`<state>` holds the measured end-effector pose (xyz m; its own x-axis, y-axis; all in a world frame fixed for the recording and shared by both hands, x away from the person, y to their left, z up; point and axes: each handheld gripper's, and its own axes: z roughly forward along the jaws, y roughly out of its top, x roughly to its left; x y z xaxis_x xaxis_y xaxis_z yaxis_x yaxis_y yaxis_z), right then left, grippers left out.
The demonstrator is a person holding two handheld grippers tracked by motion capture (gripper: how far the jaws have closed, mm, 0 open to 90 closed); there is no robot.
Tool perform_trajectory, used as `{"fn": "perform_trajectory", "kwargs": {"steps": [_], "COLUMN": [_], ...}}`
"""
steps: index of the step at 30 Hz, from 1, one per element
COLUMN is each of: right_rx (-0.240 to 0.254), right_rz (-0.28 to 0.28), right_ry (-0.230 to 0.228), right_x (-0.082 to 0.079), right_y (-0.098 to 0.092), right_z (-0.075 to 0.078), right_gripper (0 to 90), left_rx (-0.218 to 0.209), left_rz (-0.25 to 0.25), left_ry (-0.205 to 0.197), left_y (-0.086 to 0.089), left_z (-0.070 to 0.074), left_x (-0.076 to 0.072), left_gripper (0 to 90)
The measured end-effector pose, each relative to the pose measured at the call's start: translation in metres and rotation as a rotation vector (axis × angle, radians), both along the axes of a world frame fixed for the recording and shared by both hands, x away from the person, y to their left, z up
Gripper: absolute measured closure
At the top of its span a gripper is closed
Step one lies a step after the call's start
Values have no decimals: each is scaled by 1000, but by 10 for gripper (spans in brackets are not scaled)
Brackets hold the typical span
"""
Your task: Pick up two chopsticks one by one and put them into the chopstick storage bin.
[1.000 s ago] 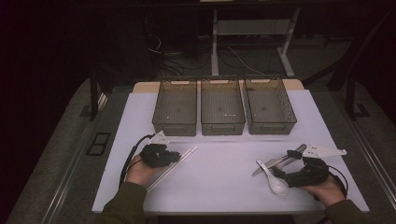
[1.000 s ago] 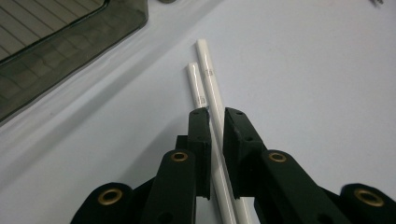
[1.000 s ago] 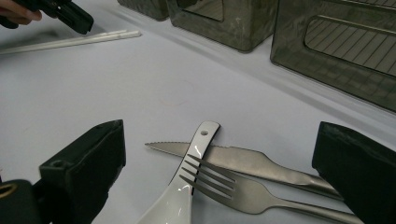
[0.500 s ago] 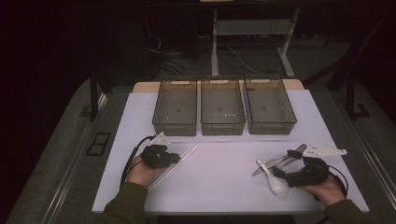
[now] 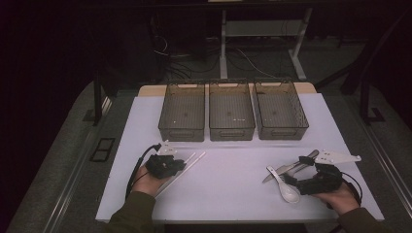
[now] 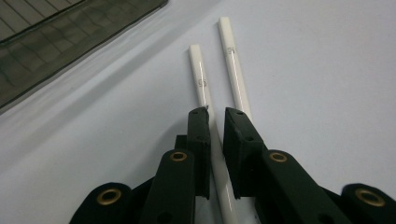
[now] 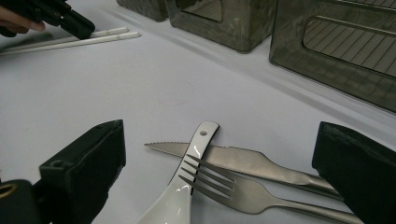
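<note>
Two white chopsticks are lying side by side on the white table sheet, in front of the left-hand bin and near the person's left hand. The left gripper is clamping one chopstick between its narrowed jaws; the other stick is running just beside the right jaw, outside the grip. Across the sheet, well apart, the right gripper is resting with its jaws standing wide, holding nothing. Between those jaws a white spoon, a fork and a serrated knife are lying crossed, the fork's tines overlapping the spoon's handle. Three dark mesh bins are standing in a row beyond.
</note>
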<state>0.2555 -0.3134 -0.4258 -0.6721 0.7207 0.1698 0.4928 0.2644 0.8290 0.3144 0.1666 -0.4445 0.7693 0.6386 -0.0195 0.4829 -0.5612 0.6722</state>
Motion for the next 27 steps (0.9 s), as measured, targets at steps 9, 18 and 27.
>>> {"fn": "perform_trajectory", "kwargs": {"steps": [9, 18, 27], "right_rx": [3, 4, 3], "right_rz": [-1, 1, 1], "right_ry": [0, -1, 1], "right_x": [0, 0, 0], "right_y": [0, 0, 0], "right_z": [0, 0, 0], "right_gripper": [28, 28, 28], "left_rx": [5, 5, -20], "left_rz": [24, 53, 56], "left_ry": [8, 31, 22], "left_y": [0, -3, 4], "left_z": [0, 3, 10], "left_x": [-1, 0, 0], "left_gripper": [820, 836, 836]}}
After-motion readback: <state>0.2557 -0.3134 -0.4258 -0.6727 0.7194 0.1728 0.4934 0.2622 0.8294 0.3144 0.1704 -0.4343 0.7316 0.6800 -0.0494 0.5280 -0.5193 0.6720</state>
